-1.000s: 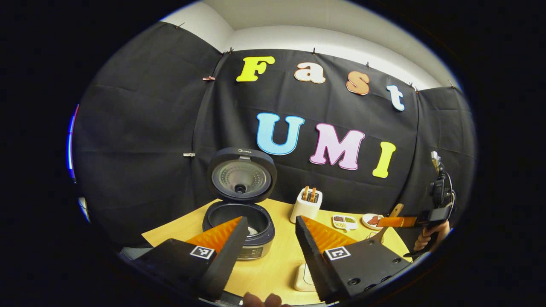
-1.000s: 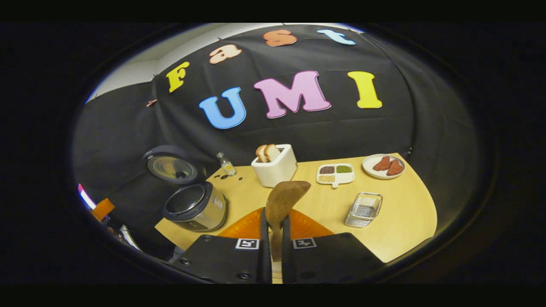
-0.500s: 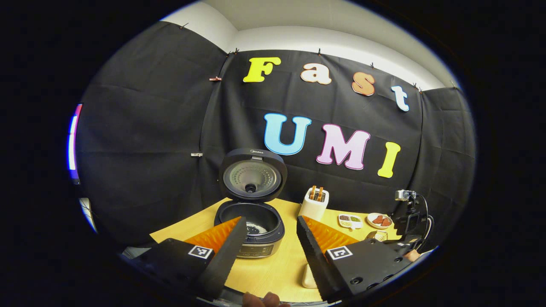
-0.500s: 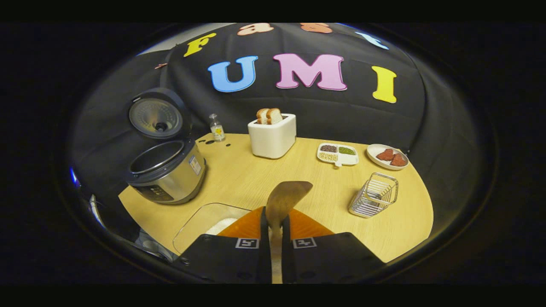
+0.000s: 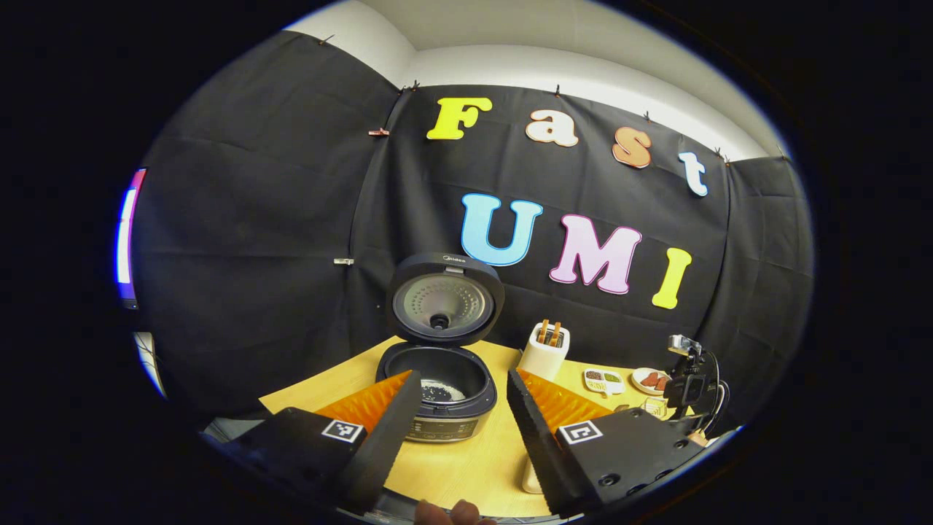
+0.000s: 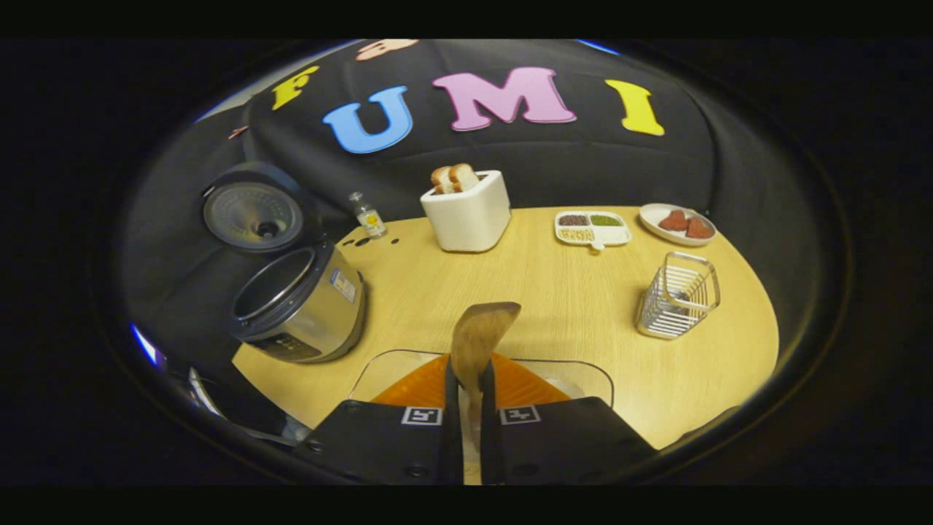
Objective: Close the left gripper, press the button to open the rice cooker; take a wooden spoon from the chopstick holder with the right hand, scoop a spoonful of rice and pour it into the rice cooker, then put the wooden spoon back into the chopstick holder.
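Note:
The rice cooker (image 5: 437,390) stands with its lid (image 5: 444,299) up, and a little white rice lies in its pot. My left gripper (image 5: 463,375) is open, held back from the cooker's front with nothing between its fingers. My right gripper (image 6: 466,364) is shut on the handle of the wooden spoon (image 6: 481,335), whose bowl points forward over the rim of a clear rice container (image 6: 379,364). In the right gripper view the cooker (image 6: 299,306) sits at the left. The wire chopstick holder (image 6: 678,295) stands at the right. The right gripper (image 5: 689,386) also appears far right in the left gripper view.
On the wooden table (image 6: 568,292), a white toaster (image 6: 470,211) with bread stands at the back. A small bottle (image 6: 368,216) is to its left. A divided dish (image 6: 592,227) and a plate (image 6: 678,222) lie at the back right.
My right gripper has levelled and come down with the spoon, and now hangs over the clear container. The left gripper has turned slightly left and stays open.

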Tool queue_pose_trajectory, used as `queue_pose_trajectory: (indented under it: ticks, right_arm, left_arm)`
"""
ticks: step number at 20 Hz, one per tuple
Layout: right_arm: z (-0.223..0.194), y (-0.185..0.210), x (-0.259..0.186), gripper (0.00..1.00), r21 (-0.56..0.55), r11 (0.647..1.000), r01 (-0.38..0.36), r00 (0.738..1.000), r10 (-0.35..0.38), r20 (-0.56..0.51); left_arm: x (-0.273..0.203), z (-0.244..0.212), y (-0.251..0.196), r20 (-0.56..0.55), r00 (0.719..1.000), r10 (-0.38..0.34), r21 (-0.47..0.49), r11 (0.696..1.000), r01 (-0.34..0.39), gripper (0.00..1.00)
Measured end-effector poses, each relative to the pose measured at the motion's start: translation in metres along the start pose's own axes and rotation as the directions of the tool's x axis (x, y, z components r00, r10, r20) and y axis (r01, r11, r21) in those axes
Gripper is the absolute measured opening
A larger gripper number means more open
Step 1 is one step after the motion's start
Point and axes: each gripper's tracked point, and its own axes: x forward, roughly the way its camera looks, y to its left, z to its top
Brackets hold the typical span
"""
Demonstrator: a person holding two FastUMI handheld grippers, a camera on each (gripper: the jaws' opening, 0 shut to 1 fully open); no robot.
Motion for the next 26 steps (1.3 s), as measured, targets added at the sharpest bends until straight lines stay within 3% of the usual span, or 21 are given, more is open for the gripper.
queue_pose_trajectory:
  ticks: [3, 5, 7, 8, 9, 12, 14, 16, 17, 26]
  right_arm:
    - [-0.003, -0.008, 0.003, 0.14, 0.182, 0.983, -0.013, 1.0, 0.018, -0.024]
    - [-0.003, -0.012, 0.003, 0.1, 0.253, 0.967, -0.016, 0.999, 0.023, -0.024]
    - [-0.006, -0.009, 0.002, 0.18, 0.318, 0.948, -0.032, 0.998, 0.045, -0.034]
    - [-0.004, -0.008, 0.0, 0.14, 0.35, 0.936, -0.042, 0.998, 0.056, -0.029]
    - [0.0, -0.008, -0.002, 0.18, 0.38, 0.924, -0.049, 0.998, 0.06, -0.019]
    - [0.01, -0.007, -0.009, 0.09, 0.377, 0.924, -0.065, 0.998, 0.07, -0.001]
    - [0.019, -0.005, -0.016, 0.09, 0.378, 0.922, -0.084, 0.996, 0.085, 0.015]
    - [0.028, -0.003, -0.024, 0.18, 0.393, 0.913, -0.108, 0.994, 0.1, 0.041]
    - [0.033, -0.001, -0.029, 0.14, 0.4, 0.909, -0.12, 0.993, 0.109, 0.051]
    - [0.096, 0.033, -0.081, 0.13, 0.399, 0.881, -0.255, 0.965, 0.202, 0.169]
  left_arm:
    - [0.003, -0.002, -0.001, -0.007, 1.0, -0.006, -0.001, 1.0, 0.006, 0.82]
    - [0.004, -0.002, -0.004, -0.009, 1.0, -0.012, 0.005, 1.0, 0.012, 0.82]
    - [0.005, -0.002, -0.008, -0.008, 1.0, -0.02, 0.013, 1.0, 0.021, 0.82]
    - [0.006, -0.001, -0.009, -0.012, 1.0, -0.024, 0.016, 1.0, 0.024, 0.82]
    - [0.006, -0.003, -0.01, -0.014, 1.0, -0.025, 0.02, 0.999, 0.025, 0.82]
    - [0.007, -0.002, -0.012, -0.014, 0.999, -0.028, 0.024, 0.999, 0.029, 0.82]
    - [0.006, -0.003, -0.012, -0.017, 0.999, -0.027, 0.023, 0.999, 0.028, 0.82]
    - [0.007, -0.002, -0.013, -0.015, 1.0, -0.027, 0.019, 0.999, 0.027, 0.82]
    - [0.008, -0.002, -0.013, -0.015, 1.0, -0.025, 0.02, 0.999, 0.026, 0.82]
    - [0.009, -0.004, -0.008, -0.019, 1.0, -0.021, 0.003, 1.0, 0.022, 0.82]
